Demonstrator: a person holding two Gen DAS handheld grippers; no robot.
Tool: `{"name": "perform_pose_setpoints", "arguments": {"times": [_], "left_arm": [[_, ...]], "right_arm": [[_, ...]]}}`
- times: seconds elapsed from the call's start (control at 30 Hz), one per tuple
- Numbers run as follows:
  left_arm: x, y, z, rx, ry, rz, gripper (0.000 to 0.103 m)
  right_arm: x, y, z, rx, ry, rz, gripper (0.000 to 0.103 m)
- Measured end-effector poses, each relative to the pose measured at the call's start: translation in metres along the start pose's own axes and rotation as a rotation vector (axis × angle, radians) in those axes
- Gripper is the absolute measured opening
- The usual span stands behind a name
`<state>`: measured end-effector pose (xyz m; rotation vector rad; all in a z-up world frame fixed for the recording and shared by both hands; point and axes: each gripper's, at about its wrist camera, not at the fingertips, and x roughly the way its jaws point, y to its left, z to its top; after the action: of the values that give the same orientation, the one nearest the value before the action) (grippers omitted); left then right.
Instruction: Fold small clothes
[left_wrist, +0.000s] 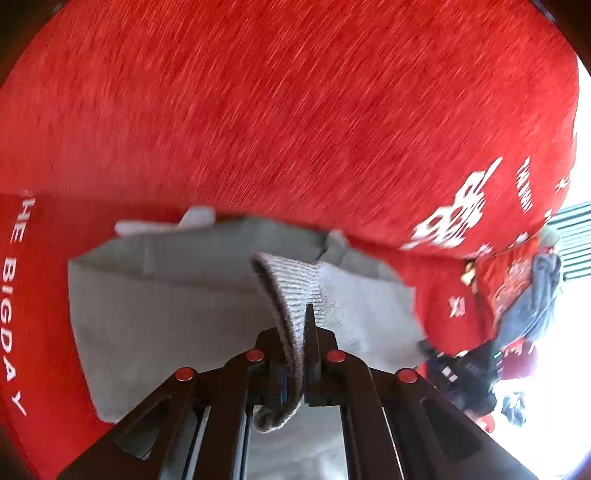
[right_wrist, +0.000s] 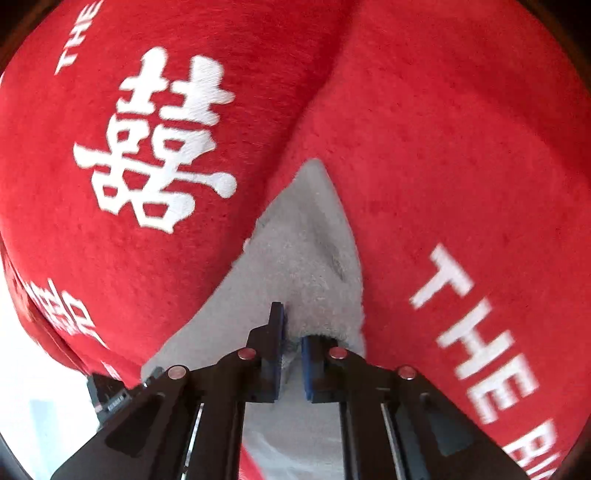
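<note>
Over the red blanket (left_wrist: 295, 110): grey sock (left_wrist: 166, 302) mid-fold.
Left gripper (left_wrist: 295, 354): pinching the ribbed cuff.
Right gripper (right_wrist: 291, 354): pinching the sock's other end.
Next: likely bring the ends together evenly.

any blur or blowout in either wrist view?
Left wrist: red cloth streaked with motion blur, right edge blown out white; gray garment in the left gripper fairly sharp. Right wrist: sharper, white lettering crisp, lower left overexposed; heavy fisheye bulge in both.

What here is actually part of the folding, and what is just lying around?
Part of the job:
grey garment, its ribbed edge clamped in the left gripper
right gripper, shut on the garment's other end

Just lying about:
red printed cloth underneath
heap of other clothes at the far edge
</note>
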<state>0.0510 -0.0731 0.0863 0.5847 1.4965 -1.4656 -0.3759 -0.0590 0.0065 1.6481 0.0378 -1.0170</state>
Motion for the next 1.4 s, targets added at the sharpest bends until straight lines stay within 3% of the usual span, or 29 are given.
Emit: {"name": "perform_pose_setpoints", "arguments": {"times": [0.13, 0.2, 0.27, 0.37, 0.47, 0.63, 0.67, 0.7, 0.73, 0.87, 1.03, 1.1, 1.13, 1.2, 1.27, 1.4], "left_arm": [[0.034, 0.034, -0.027, -0.032, 0.080, 0.060, 0.005], [0.050, 0.050, -0.039, -0.055, 0.118, 0.109, 0.005], [0.052, 0.060, -0.044, -0.076, 0.122, 0.107, 0.005], [0.044, 0.059, -0.042, -0.059, 0.103, 0.101, 0.005], [0.042, 0.049, -0.038, -0.008, 0.108, 0.118, 0.005], [0.039, 0.042, -0.032, 0.014, 0.097, 0.139, 0.005], [0.037, 0.042, -0.031, 0.012, 0.092, 0.139, 0.005], [0.034, 0.042, -0.031, 0.014, 0.087, 0.139, 0.005], [0.030, 0.041, -0.031, 0.017, 0.080, 0.141, 0.005], [0.022, 0.032, -0.034, 0.055, 0.045, 0.134, 0.005], [0.058, 0.043, -0.047, 0.047, 0.097, 0.209, 0.005], [0.067, 0.045, -0.051, 0.045, 0.083, 0.184, 0.005], [0.066, 0.046, -0.052, 0.041, 0.076, 0.180, 0.005], [0.063, 0.048, -0.052, 0.033, 0.068, 0.168, 0.005], [0.063, 0.049, -0.051, 0.040, 0.070, 0.165, 0.005], [0.064, 0.051, -0.048, 0.031, 0.076, 0.162, 0.005]], "right_arm": [[0.006, -0.010, 0.000, -0.078, 0.090, -0.052, 0.010], [0.012, -0.015, -0.007, -0.087, 0.192, -0.088, 0.015], [0.009, -0.010, -0.014, -0.144, 0.241, -0.114, 0.021], [-0.011, 0.000, -0.013, -0.206, 0.186, -0.104, 0.033], [-0.020, -0.008, 0.010, -0.138, 0.106, -0.100, 0.035], [0.015, -0.009, 0.044, -0.104, 0.135, -0.146, 0.037], [0.021, -0.008, 0.045, -0.112, 0.159, -0.163, 0.036], [0.027, -0.003, 0.046, -0.140, 0.177, -0.169, 0.026], [0.034, 0.004, 0.046, -0.171, 0.194, -0.166, 0.009], [0.031, 0.039, 0.039, -0.400, 0.177, -0.300, 0.007], [0.048, 0.033, 0.039, -0.499, 0.204, -0.433, 0.007], [0.048, 0.033, 0.037, -0.505, 0.176, -0.435, 0.007], [0.047, 0.033, 0.035, -0.500, 0.166, -0.442, 0.008], [0.045, 0.039, 0.032, -0.485, 0.140, -0.479, 0.022], [0.032, 0.045, 0.024, -0.483, 0.132, -0.473, 0.026], [0.010, 0.044, -0.007, -0.390, 0.182, -0.295, 0.044]]}}
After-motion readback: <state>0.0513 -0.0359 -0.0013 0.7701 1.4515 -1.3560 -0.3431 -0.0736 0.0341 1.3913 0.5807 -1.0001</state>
